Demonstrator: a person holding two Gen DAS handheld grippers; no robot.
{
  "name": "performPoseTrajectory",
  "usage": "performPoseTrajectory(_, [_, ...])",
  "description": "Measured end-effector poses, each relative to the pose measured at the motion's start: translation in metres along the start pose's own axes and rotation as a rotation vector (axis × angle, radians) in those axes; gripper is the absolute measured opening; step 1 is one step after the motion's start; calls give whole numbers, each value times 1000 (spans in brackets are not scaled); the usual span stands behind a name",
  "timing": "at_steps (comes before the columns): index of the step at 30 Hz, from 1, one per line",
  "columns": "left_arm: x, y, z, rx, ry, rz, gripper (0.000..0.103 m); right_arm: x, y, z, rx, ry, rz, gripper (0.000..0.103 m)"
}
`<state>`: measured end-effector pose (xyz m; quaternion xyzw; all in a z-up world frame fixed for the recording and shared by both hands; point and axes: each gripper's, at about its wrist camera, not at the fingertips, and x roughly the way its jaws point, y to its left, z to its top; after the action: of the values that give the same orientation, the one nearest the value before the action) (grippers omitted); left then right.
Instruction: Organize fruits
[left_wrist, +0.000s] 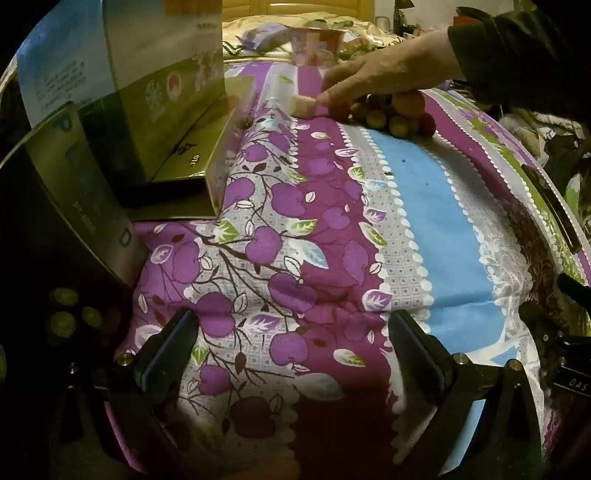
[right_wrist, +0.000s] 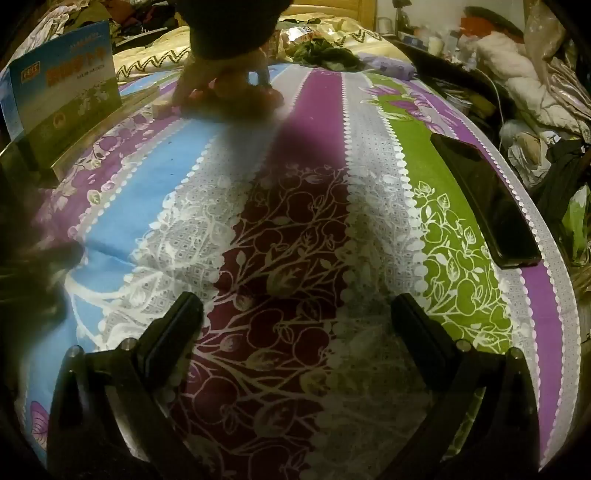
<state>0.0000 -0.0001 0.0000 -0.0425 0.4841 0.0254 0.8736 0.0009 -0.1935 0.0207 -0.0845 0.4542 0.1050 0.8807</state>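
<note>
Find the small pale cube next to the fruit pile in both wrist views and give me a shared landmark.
Left wrist: the pale cube sits upper centre on the bedspread, at the bare hand's fingertips, left of the fruit pile.
Right wrist: the cube is upper left, left of the blurred hand.
Shared landmark: the blue-and-green box to the cube's left.

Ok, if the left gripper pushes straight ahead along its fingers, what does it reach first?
Mostly bare purple-and-blue patterned cloth lies ahead of the open left gripper. The first object in that line looks like the pale small cube under the bare hand, beside the pile of small green and red fruits; depth is uncertain.
</note>
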Motion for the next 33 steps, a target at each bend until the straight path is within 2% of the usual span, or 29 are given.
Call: performPoseTrajectory(33, [-1, -2, 0, -4, -3, -7, 103, 0, 0, 0, 0, -2, 0, 103])
